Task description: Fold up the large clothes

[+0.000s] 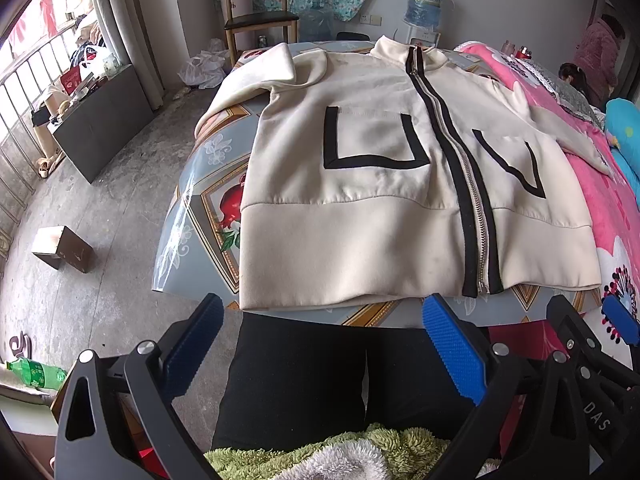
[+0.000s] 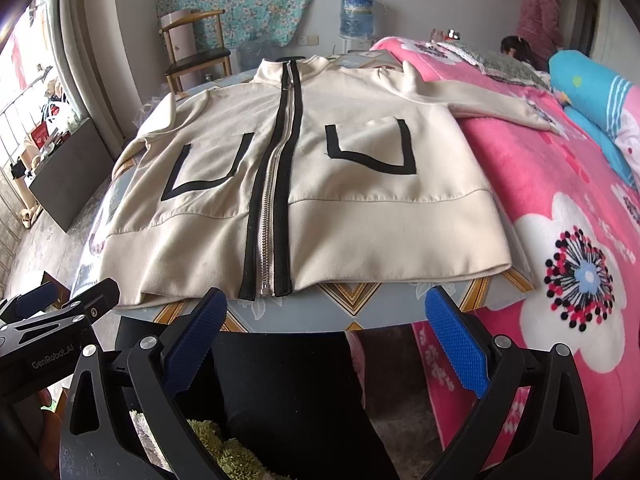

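A cream zip-up jacket [image 1: 360, 184] [image 2: 320, 184] with black pocket trim and a black-edged zipper lies flat, front up, on a patterned table [image 1: 200, 200] [image 2: 360, 304]. Its hem faces me. One sleeve drapes over the table's far left side. The other sleeve [image 2: 492, 102] reaches onto the pink bed. My left gripper [image 1: 324, 312] is open, held just short of the hem with nothing between its blue pads. My right gripper [image 2: 326, 308] is also open, near the hem by the zipper's bottom end, and it holds nothing. The right gripper [image 1: 608, 320] shows at the left wrist view's right edge.
A bed with a pink floral blanket [image 2: 560, 200] adjoins the table on the right. A wooden chair [image 1: 256, 12] and a water dispenser [image 1: 424, 4] stand beyond the table. Two people [image 2: 536, 32] are at the far right. A small box [image 1: 64, 248] sits on the concrete floor.
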A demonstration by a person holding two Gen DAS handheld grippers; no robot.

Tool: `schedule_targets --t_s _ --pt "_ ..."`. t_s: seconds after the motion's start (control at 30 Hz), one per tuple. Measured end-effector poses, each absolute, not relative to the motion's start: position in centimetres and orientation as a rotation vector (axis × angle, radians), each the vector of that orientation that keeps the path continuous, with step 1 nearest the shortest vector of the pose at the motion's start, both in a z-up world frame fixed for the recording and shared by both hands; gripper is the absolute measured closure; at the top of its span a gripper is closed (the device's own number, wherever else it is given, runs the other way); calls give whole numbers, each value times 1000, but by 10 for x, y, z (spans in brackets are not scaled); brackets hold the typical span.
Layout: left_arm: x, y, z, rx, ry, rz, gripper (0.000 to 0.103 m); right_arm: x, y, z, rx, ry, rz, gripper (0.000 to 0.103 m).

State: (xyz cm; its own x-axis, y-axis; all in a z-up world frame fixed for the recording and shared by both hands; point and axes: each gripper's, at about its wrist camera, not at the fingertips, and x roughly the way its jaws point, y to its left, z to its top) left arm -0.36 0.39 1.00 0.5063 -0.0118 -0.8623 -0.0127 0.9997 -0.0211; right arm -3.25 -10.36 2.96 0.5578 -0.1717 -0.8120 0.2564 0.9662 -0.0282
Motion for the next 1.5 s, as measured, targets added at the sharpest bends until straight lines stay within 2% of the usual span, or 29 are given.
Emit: schedule_targets --t_s 1.33,1.5 --pt "-2 10 7 -10 1033 8 5 -27 -103 38 60 879 -268 7" --pt "7 16 11 7 984 -6 5 -15 -108 43 91 853 -295 7"
